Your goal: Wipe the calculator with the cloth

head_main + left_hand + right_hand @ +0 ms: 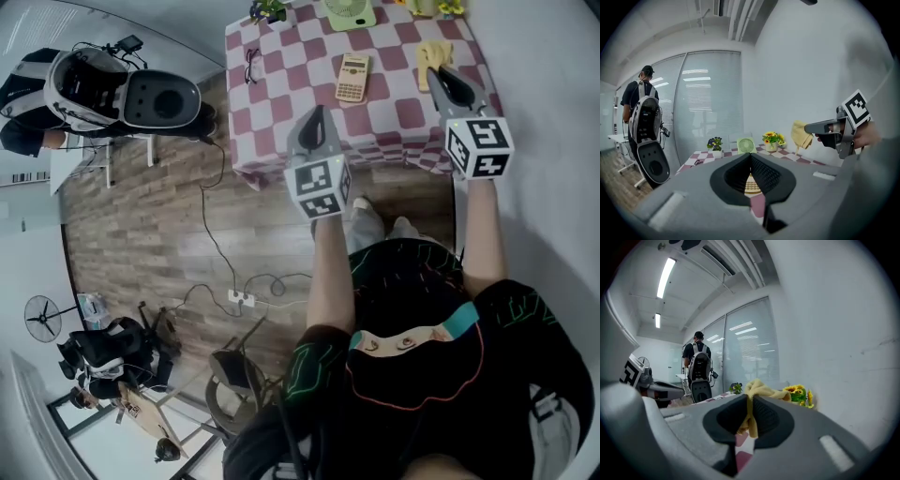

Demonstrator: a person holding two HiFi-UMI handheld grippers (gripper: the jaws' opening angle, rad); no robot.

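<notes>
A beige calculator [352, 77] lies flat on the pink-and-white checkered table [281, 84] and shows through the left jaws' gap in the left gripper view [751, 184]. My left gripper [317, 112] hovers shut and empty over the table's near edge, just short of the calculator. My right gripper [440, 71] is shut on a yellow cloth [430, 56], held in the air to the calculator's right. In the right gripper view the cloth [758, 391] bunches up and hangs between the jaws. The left gripper view shows the right gripper [820, 127] with the cloth [801, 134] dangling.
A green fan [350, 11], flower pots [771, 139] and a pair of glasses [251, 66] stand on the table's far side. A person with a backpack rig [56, 89] stands at the left. Cables and a power strip [242, 298] lie on the wooden floor.
</notes>
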